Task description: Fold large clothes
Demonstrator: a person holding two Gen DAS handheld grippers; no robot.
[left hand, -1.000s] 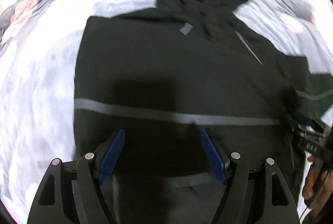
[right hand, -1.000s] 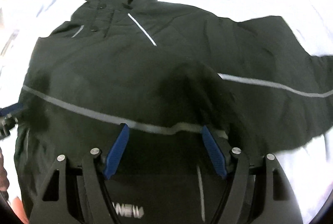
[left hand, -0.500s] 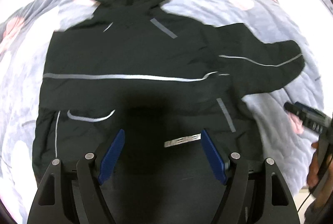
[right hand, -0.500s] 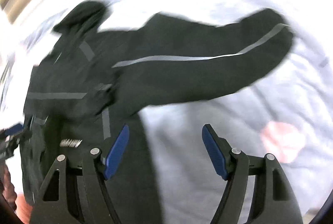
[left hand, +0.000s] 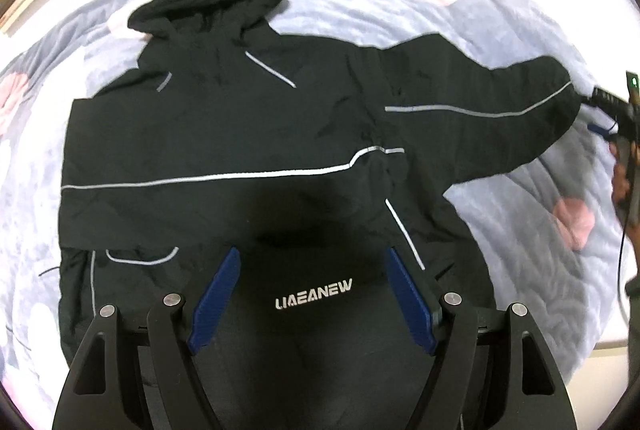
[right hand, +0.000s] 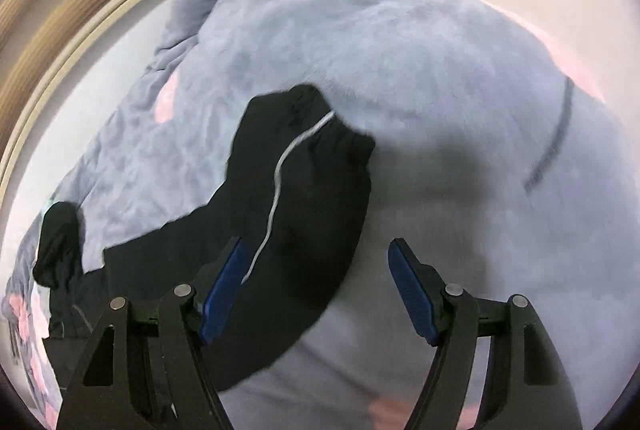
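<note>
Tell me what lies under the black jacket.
The black jacket lies spread on a grey blanket with pink patches, which shows all around it and beneath the outstretched sleeve. Whatever is directly under the jacket's body is covered and cannot be seen.

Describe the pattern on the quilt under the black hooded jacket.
Grey-blue quilt with pink round blotches, clearest in the left wrist view.

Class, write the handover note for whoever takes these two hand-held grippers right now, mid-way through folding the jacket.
Left gripper: jaws open, empty, above the lower front of the black hooded jacket with grey reflective stripes.
Right gripper: jaws open, empty, over the cuff of the outstretched sleeve.
Jacket lies front up on the grey quilt with pink patches, hood at the far end.
Done: one sleeve looks tucked in.
Left: fold in the outstretched sleeve, then the body.
</note>
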